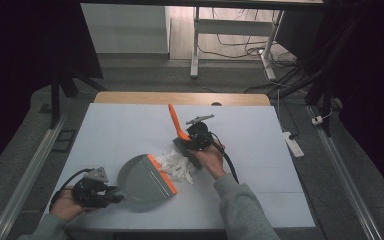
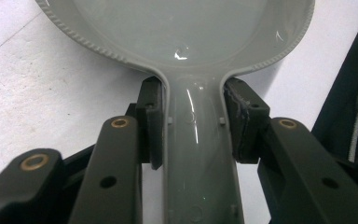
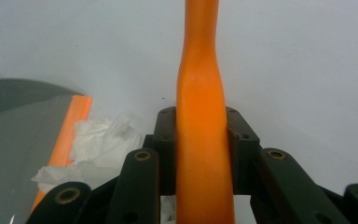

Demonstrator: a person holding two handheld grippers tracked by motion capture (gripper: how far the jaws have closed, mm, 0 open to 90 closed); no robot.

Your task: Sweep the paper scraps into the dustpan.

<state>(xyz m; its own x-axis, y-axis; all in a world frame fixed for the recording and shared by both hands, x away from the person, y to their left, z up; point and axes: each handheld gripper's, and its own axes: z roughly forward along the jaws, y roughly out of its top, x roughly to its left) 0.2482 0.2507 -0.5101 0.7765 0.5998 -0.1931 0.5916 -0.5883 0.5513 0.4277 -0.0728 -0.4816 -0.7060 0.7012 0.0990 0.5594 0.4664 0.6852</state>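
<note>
Grey dustpan handle (image 2: 200, 158) sits clamped between left jaws.

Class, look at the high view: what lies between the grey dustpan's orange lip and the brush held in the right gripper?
A heap of white paper scraps lies there, against the dustpan lip, with the brush behind; the high view shows it.

place: lab or recording workspace | evidence: dark curtains (image 1: 25, 60), floor cables (image 1: 240, 47), power strip (image 1: 294, 144), desk frame (image 1: 196, 45)

Glossy grey plastic dustpan (image 2: 191, 37), smooth orange plastic brush handle (image 3: 200, 116), crumpled white paper (image 1: 177, 165)
</note>
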